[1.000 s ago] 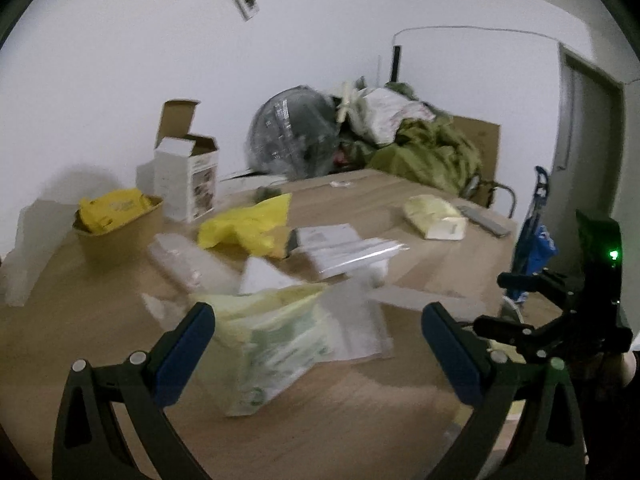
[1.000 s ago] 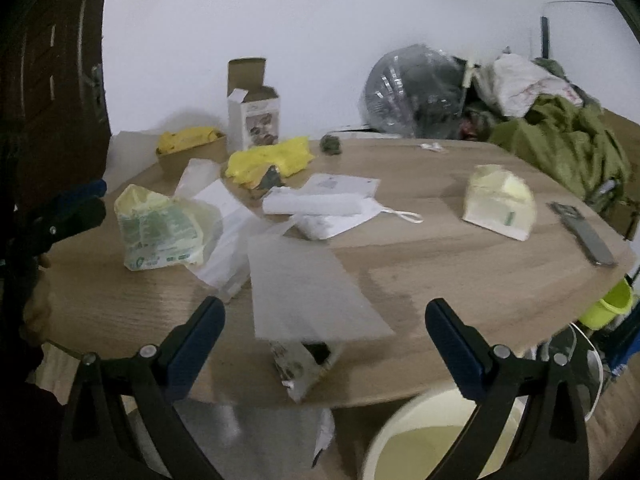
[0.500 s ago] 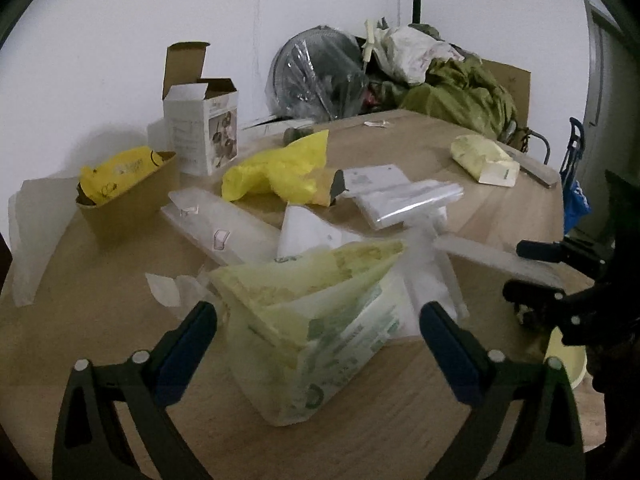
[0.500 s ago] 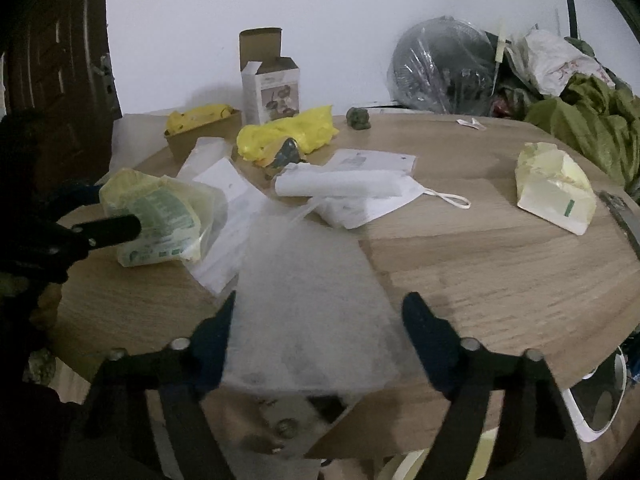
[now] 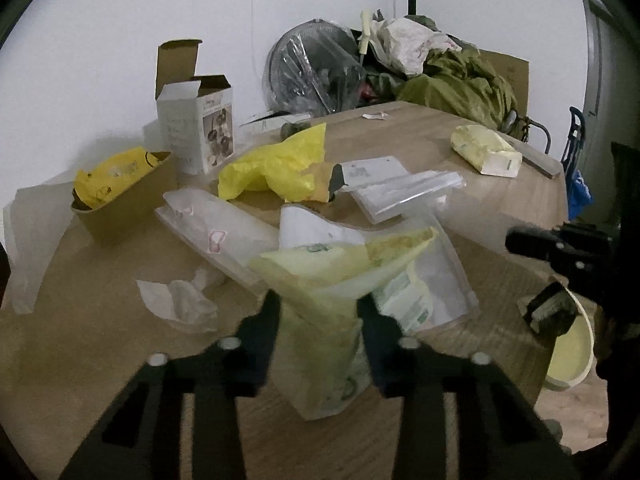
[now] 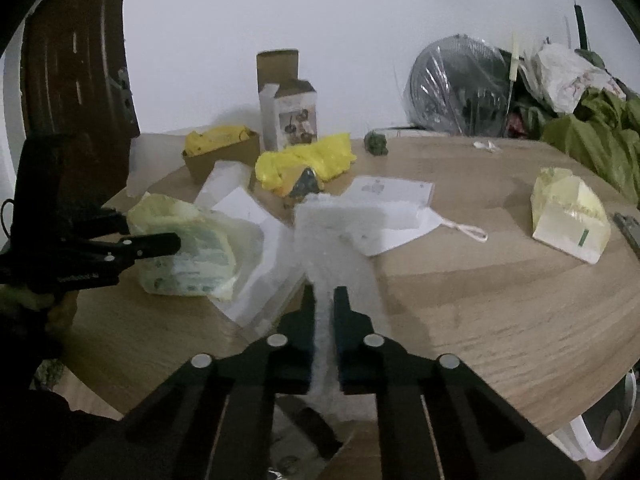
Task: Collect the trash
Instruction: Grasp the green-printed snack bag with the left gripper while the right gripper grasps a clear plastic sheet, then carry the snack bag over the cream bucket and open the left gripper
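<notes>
Pale green wrapper (image 5: 320, 316), standing near the table (image 5: 100, 344)'s near-left edge, pinched by the left gripper (image 5: 319, 312), whose jaws have just been closing onto it; its lower part is hidden behind the fingers. Translucent white sheet (image 6: 332, 248), at the near edge, clamped in the right gripper (image 6: 324, 296), its jaws together on it. Blurred, its lower end is cut off below the table edge.

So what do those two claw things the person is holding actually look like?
Both are matte black, built from flat angular struts joined by round silver pivot pins. The left gripper and right gripper each end in two fingers with dark blue pads. Seen from the side, the left one is a boxy black body with slim fingers.
</notes>
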Available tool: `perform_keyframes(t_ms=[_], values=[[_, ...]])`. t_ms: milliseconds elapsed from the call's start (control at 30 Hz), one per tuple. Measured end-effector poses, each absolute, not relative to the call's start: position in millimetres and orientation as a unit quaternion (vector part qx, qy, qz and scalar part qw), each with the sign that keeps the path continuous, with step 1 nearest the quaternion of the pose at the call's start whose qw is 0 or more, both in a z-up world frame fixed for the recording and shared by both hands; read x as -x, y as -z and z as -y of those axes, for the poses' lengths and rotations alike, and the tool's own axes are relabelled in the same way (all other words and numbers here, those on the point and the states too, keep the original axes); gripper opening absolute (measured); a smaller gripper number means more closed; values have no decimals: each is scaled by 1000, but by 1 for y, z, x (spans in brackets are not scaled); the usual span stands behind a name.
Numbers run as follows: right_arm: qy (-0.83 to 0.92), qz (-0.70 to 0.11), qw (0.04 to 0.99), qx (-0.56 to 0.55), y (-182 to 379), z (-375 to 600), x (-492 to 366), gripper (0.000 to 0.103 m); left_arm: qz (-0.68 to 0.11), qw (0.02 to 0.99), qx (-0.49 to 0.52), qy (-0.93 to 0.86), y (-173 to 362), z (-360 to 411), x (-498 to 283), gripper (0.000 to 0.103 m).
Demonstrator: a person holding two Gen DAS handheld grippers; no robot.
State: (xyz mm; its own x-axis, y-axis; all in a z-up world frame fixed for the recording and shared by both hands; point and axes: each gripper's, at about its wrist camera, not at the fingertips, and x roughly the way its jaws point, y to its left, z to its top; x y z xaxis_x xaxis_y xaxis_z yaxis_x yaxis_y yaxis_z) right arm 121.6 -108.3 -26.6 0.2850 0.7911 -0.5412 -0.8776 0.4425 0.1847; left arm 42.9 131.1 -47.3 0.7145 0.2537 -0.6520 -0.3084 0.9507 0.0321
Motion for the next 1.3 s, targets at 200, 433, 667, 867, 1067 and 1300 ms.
perform_keyframes(t_ms=[200, 433, 667, 867, 1067, 1300], values=[[-517, -258, 814, 56, 8, 121, -122, 6, -315, 937, 30, -151, 32, -124, -34, 24], [-503, -231, 832, 39, -8, 140, -122, 6, -276, 950, 21, -147, 10, -113, -27, 14], [-490, -221, 843, 37, -13, 161, -116, 6, -254, 959, 14, -125, -4, -95, -28, 12], [-468, -220, 855, 30, -13, 189, -115, 6, -242, 965, 5, -97, -12, -74, -33, 12], [-438, -226, 870, 19, -7, 225, -116, 6, -243, 968, -5, -67, -13, -53, -45, 12], [-394, -241, 887, 7, 6, 269, -114, 6, -243, 970, -14, -28, -11, -27, -58, 12]])
